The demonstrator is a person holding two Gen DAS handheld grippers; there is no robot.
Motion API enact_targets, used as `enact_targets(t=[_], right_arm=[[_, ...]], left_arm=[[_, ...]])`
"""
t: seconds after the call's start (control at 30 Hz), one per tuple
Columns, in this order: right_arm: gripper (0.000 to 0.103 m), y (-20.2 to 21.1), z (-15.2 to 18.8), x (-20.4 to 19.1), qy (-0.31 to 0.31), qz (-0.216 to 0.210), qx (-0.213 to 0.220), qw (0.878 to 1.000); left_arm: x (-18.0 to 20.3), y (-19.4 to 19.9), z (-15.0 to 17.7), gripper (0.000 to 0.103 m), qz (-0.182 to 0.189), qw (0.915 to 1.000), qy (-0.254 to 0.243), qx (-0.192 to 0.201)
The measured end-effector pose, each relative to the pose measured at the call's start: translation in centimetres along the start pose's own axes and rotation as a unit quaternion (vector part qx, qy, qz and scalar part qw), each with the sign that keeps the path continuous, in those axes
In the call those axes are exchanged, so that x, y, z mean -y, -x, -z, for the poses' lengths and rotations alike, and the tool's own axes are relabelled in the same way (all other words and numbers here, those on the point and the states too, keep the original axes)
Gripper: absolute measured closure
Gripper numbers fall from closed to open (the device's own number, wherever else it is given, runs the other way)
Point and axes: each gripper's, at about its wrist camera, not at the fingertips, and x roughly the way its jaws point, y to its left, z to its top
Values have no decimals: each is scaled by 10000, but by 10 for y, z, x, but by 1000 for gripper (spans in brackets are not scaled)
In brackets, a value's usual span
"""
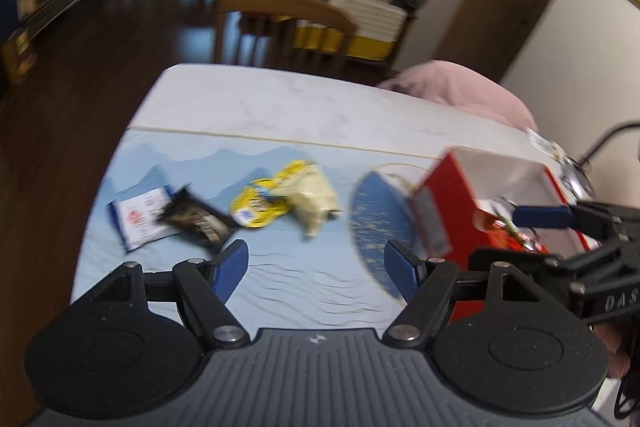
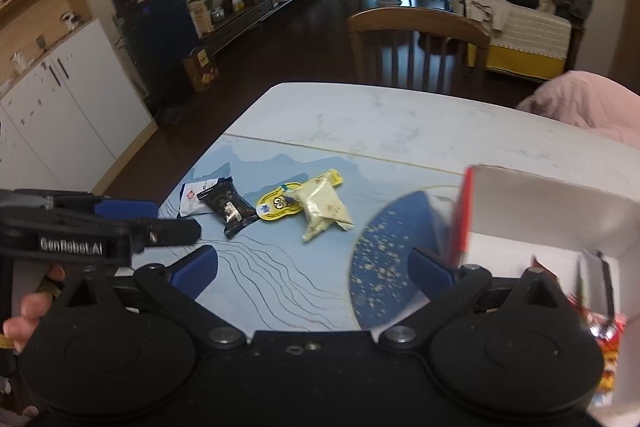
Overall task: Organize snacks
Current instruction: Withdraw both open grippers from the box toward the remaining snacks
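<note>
Several snack packets lie on the blue mat: a white and blue packet (image 1: pixel 138 217) (image 2: pixel 191 197), a black packet (image 1: pixel 196 221) (image 2: pixel 230 209), a yellow packet (image 1: pixel 260 205) (image 2: pixel 278 205) and a cream packet (image 1: pixel 312 195) (image 2: pixel 324 209). A red box (image 1: pixel 452 199) (image 2: pixel 556 211) stands open at the right with red wrapped snacks (image 2: pixel 606 331) inside. My left gripper (image 1: pixel 316 265) is open and empty above the mat, near the black packet. My right gripper (image 2: pixel 314 269) is open and empty at the box's left wall; in the left wrist view one of its blue fingers (image 1: pixel 540 217) reaches over the box.
The mat (image 2: pixel 280 275) covers the near part of a white table (image 2: pixel 400 123). A wooden chair (image 2: pixel 416 43) stands at the far edge. A pink cloth (image 2: pixel 580 103) lies at the far right. A black cable (image 1: pixel 608 139) runs behind the box.
</note>
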Motion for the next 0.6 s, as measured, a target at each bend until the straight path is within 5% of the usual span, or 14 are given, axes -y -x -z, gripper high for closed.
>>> enact_targets(t=[0.23,0.6], right_arm=[[2,-48,-14,-12,422,96,-342,9985],[5,-109,-36,-13,777,185,-796,9936]], left_arm=[[-53,-31,-11,28,-565,9938,937,-221],[-76,-89,-33,28,-1008,9742,1967,-462]])
